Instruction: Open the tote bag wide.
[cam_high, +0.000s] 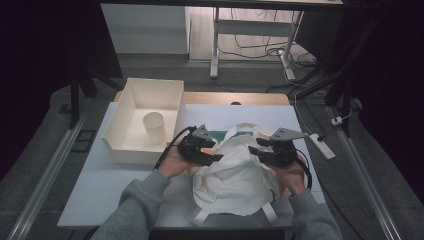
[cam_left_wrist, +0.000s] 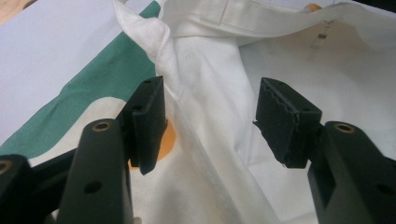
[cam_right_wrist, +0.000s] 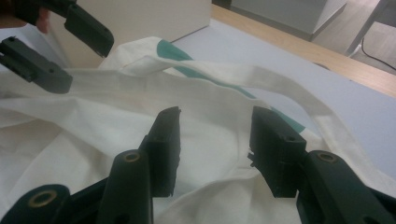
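High view, tote bag (cam_high: 235, 175) lengthwise, handles away

A table (cam_high: 100, 190) with a pale, matte top and a wooden strip along its far edge at 12 o'clock. At 10 o'clock from its centre rests an open white box (cam_high: 125, 102), one wall at the left edge. Toward 5 o'clock lies a crumpled white cloth bag (cam_high: 235, 177) with strap handles, and a green-and-white sheet (cam_left_wrist: 112, 65) lies flat beneath it.
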